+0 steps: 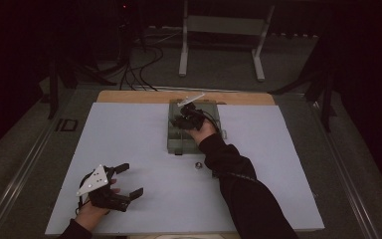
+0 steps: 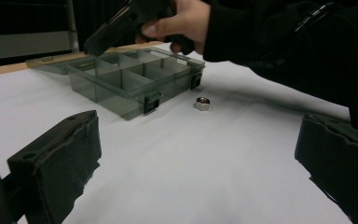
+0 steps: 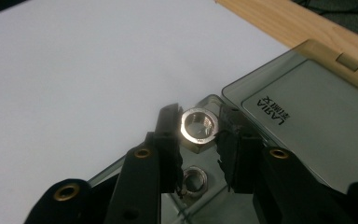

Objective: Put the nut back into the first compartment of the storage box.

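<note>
My right gripper (image 3: 199, 136) is shut on a shiny hex nut (image 3: 198, 127), pinched flat-to-flat between its two black pads. It hovers over the far end of a smoky clear compartment box (image 1: 178, 142), whose lid (image 3: 317, 126) lies open behind it. A second nut (image 3: 195, 180) rests in the compartment just below the held one. A loose nut (image 1: 198, 165) lies on the white mat in front of the box, also seen as the nut (image 2: 202, 103) in the left gripper view. My left gripper (image 1: 132, 179) rests open at the near left, jaws wide apart with nothing between them.
The white mat (image 1: 129, 129) covers most of the wooden table (image 1: 129, 96). The box (image 2: 121, 88) has several open compartments and front latches. A metal stand (image 1: 219, 30) and cables (image 1: 139, 69) are on the floor beyond the table's far edge.
</note>
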Action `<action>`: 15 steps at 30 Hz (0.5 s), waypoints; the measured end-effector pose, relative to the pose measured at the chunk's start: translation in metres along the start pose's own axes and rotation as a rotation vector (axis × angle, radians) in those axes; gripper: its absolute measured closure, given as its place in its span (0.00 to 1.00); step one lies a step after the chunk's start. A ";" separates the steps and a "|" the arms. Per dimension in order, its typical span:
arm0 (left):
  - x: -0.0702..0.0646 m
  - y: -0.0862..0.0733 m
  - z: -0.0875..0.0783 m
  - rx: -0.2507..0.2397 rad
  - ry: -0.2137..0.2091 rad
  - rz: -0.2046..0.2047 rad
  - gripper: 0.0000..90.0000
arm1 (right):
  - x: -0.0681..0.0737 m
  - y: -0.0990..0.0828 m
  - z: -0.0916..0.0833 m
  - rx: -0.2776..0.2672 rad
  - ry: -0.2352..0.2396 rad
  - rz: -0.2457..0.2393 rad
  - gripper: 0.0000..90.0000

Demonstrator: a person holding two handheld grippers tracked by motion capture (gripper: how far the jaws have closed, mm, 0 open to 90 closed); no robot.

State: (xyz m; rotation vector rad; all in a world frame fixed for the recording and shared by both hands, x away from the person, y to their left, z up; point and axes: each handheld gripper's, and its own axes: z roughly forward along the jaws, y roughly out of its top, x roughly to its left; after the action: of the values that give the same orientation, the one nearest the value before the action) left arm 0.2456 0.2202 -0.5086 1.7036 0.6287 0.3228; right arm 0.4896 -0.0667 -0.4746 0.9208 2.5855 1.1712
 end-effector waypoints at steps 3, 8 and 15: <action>0.000 0.000 0.000 -0.002 -0.003 0.001 0.01 | -0.002 -0.001 0.009 0.023 -0.006 0.006 0.78; 0.000 0.000 -0.001 -0.002 -0.005 0.002 0.01 | -0.002 -0.004 0.018 0.049 -0.006 -0.001 0.78; -0.001 0.000 0.000 0.004 -0.011 0.005 0.01 | -0.004 -0.005 0.021 0.058 0.011 0.021 0.60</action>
State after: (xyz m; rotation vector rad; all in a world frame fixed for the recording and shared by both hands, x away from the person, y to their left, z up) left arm 0.2449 0.2192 -0.5087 1.7096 0.6174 0.3156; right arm 0.4982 -0.0583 -0.4926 0.9577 2.6373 1.1153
